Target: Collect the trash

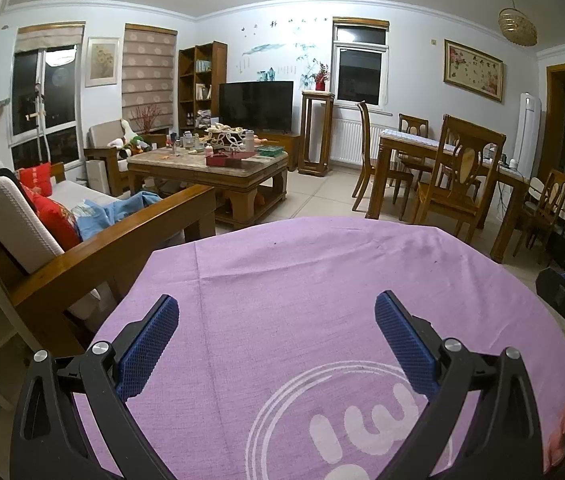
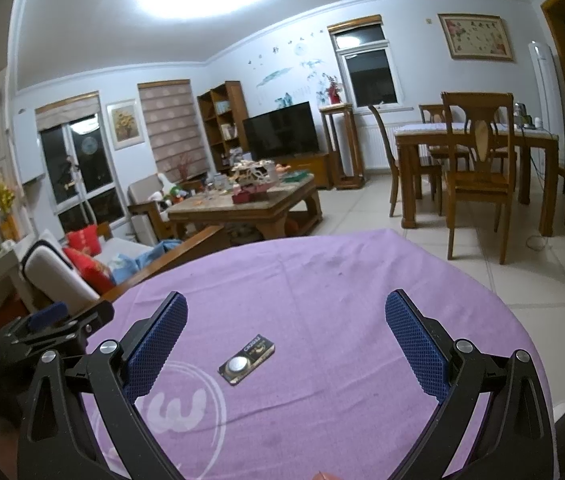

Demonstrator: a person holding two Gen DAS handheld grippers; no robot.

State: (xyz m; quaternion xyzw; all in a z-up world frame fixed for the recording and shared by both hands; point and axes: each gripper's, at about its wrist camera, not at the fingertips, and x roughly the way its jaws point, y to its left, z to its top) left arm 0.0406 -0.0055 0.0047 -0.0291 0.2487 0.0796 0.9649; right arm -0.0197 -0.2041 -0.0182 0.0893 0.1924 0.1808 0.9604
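A small black coin-battery pack (image 2: 247, 360) marked CR2032, with a silver cell in it, lies flat on the purple tablecloth (image 2: 342, 280). My right gripper (image 2: 286, 312) hovers over it, open, the pack lying between and a little nearer than its blue fingertips. My left gripper (image 1: 276, 312) is open above a bare stretch of the same purple cloth (image 1: 282, 264) with a white printed logo (image 1: 362, 420); nothing lies between its fingers. The left gripper's body (image 2: 54, 328) shows at the left edge of the right wrist view.
A wooden sofa (image 1: 94, 236) with red cushions stands just left of the table. Beyond are a cluttered coffee table (image 1: 218, 164), a television (image 1: 256, 106) and a dining table with chairs (image 1: 442, 160). A fingertip (image 1: 562, 428) shows at the lower right.
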